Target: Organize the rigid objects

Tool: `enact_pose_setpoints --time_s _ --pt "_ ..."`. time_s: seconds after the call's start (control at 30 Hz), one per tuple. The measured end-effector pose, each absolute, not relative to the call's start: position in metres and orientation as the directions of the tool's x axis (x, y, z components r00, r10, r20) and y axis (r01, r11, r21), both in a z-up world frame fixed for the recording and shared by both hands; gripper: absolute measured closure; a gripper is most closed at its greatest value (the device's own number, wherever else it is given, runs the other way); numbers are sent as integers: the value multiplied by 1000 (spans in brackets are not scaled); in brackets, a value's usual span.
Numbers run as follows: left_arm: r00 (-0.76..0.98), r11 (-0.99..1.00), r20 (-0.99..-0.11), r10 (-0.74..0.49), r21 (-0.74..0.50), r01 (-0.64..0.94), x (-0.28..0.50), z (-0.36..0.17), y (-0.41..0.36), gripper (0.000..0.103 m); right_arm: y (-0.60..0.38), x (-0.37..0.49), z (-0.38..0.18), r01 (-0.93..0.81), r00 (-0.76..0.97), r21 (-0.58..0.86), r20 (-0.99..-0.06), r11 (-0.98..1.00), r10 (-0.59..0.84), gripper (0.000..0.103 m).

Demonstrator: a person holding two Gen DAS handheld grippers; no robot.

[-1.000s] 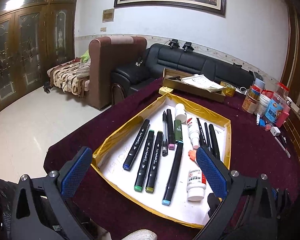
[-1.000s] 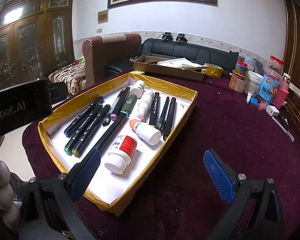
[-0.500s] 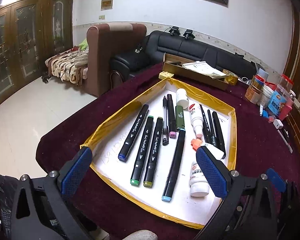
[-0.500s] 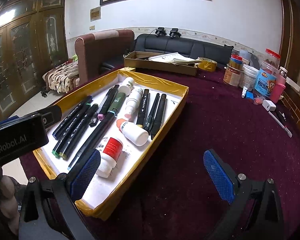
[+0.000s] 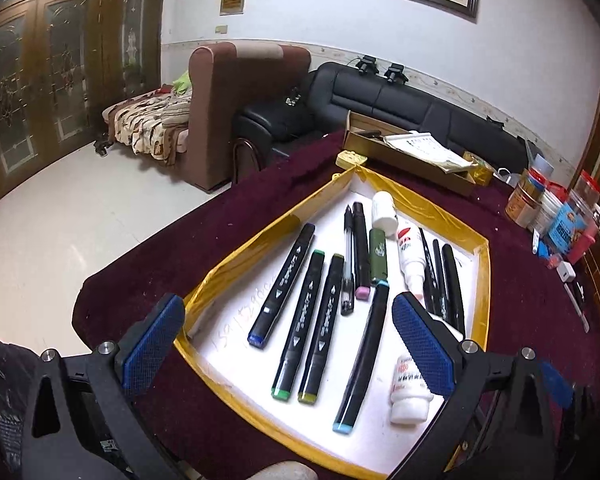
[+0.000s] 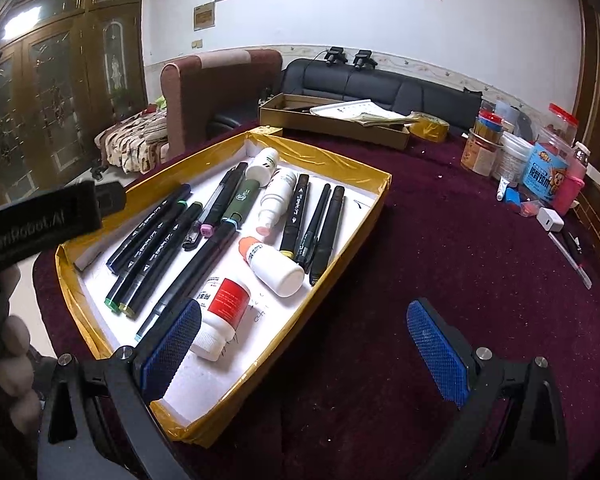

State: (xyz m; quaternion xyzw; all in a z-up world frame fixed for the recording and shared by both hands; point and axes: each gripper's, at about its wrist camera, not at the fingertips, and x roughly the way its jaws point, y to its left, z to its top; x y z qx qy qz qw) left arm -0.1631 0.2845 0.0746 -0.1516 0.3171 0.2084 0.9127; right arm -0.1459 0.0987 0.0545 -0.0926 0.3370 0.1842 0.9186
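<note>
Markers (image 5: pixel 312 318) lie parallel in the tray (image 5: pixel 236 258), apparently sorted; left gripper (image 5: pixel 288 344) and right gripper (image 6: pixel 304 346) fingers wide, holding nothing.

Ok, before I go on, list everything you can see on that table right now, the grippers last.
tray: one, gold-taped rim, white floor, on the maroon table
black markers: three side by side, blue, green and olive end caps, tray's left part
long black marker: one, light-blue end, tray middle
pink-tipped pen: one, black, beside a clear pen
green tube: one, dark green, tray middle
white bottles: four, one with a red label
black pens: three, by the tray's right rim
cardboard box: one, brown, papers inside, far side
jars and containers: several, mixed colours, far right
left gripper: open, above the tray
right gripper: open, over the tray's right rim
</note>
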Motion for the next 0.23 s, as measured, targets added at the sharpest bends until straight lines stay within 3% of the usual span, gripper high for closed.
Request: enact_pose_setpoints --time_s 0.23 --pt "731 920 -644 224 -108 -377 -149 89 244 0 53 -134 64 -354 703 15 -655 935 277 1"
